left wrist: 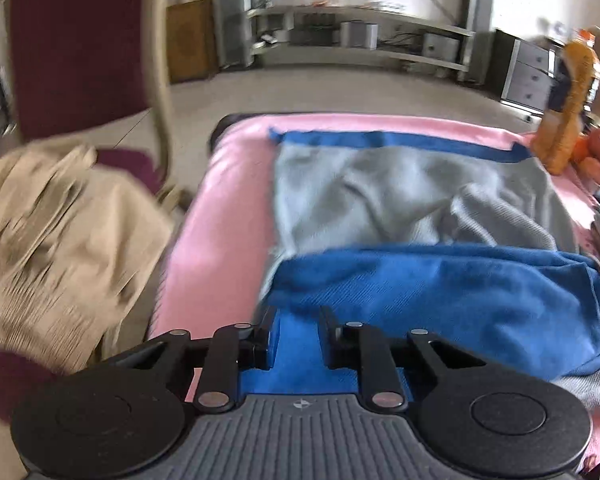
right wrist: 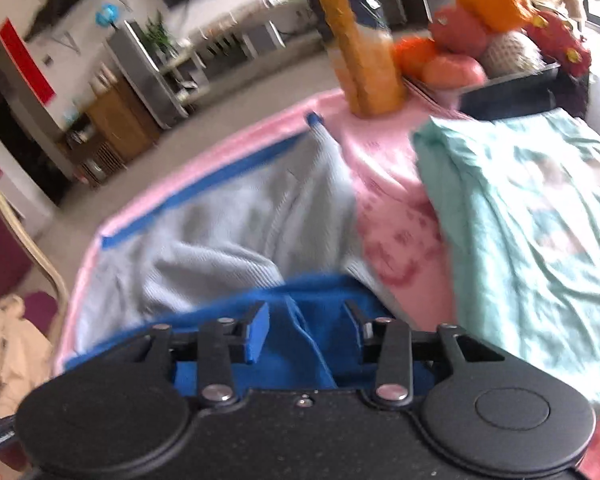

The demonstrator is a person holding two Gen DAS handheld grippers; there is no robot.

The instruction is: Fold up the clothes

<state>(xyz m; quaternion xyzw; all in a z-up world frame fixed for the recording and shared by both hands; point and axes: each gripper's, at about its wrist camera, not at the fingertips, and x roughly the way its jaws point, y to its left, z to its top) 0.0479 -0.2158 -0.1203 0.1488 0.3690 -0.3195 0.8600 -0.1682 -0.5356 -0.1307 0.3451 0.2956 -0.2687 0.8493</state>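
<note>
A grey and blue garment [left wrist: 400, 200] lies spread on the pink-covered table [left wrist: 216, 208], its blue band at the far edge and a blue part folded over at the near side. My left gripper [left wrist: 298, 320] is open just above the blue fabric [left wrist: 440, 300] at the near edge. In the right wrist view the same garment [right wrist: 240, 224] shows. My right gripper [right wrist: 306, 320] is open with a ridge of blue cloth [right wrist: 312, 344] standing between its fingers. Both views are motion-blurred.
A mint-green garment [right wrist: 540, 220] lies on the table's right side. A fruit tray [right wrist: 500, 52] and a yellow bottle-like object [right wrist: 364, 48] stand at the far right. A chair [left wrist: 80, 48] with beige clothes [left wrist: 60, 240] piled on it stands left of the table.
</note>
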